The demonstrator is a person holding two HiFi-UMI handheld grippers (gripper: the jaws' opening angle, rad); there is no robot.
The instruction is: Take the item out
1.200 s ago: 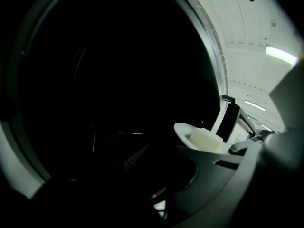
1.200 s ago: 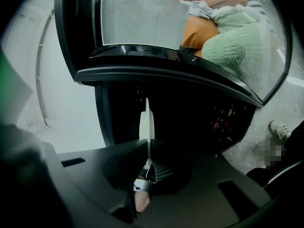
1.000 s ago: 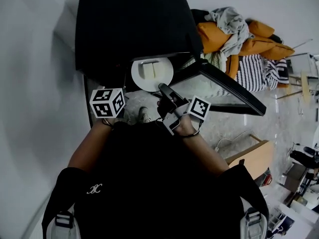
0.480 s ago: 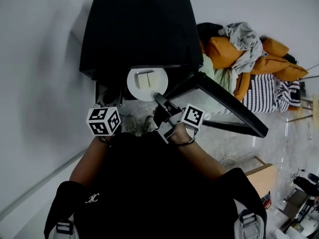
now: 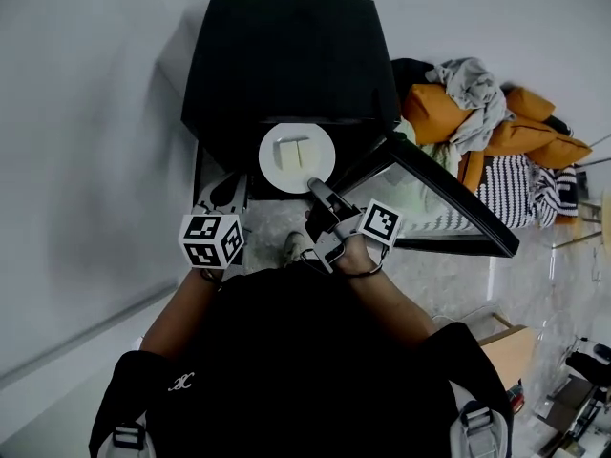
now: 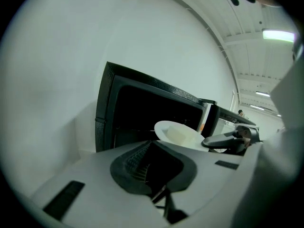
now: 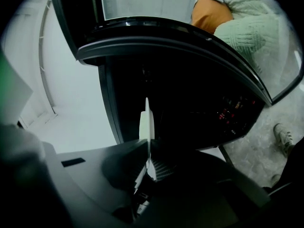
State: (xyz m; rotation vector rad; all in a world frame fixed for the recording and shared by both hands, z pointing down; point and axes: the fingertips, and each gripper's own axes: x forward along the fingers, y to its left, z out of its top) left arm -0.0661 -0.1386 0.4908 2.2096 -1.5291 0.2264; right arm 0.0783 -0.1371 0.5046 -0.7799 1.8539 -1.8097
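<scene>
**A:** Status on the plate?

**B:** Left gripper was empty, jaws pressed together, parked by the microwave's left front corner. Right gripper had its jaws pinching the near rim of the plate, and the plate looked roughly level.

**A:** Out yet?

**B:** Mostly, I'd say. In the head view the plate sat at the front edge of the microwave. Most of it was ahead of the top panel's front edge, and the far rim was possibly under it. Two pale food blocks sat at the plate's centre. Left to do: pull fully clear, then set down. No landing spot was in view.

**A:** Clearance?

**B:** The door was swung open on the right, its near edge just beside the right gripper. That looked the tightest spot. The left side was roomier, with only the left gripper and the wall. Only floor lay under the plate, so a slip would drop it. A pile of clothes lay beyond the door, well apart from the pull-out path.
</scene>
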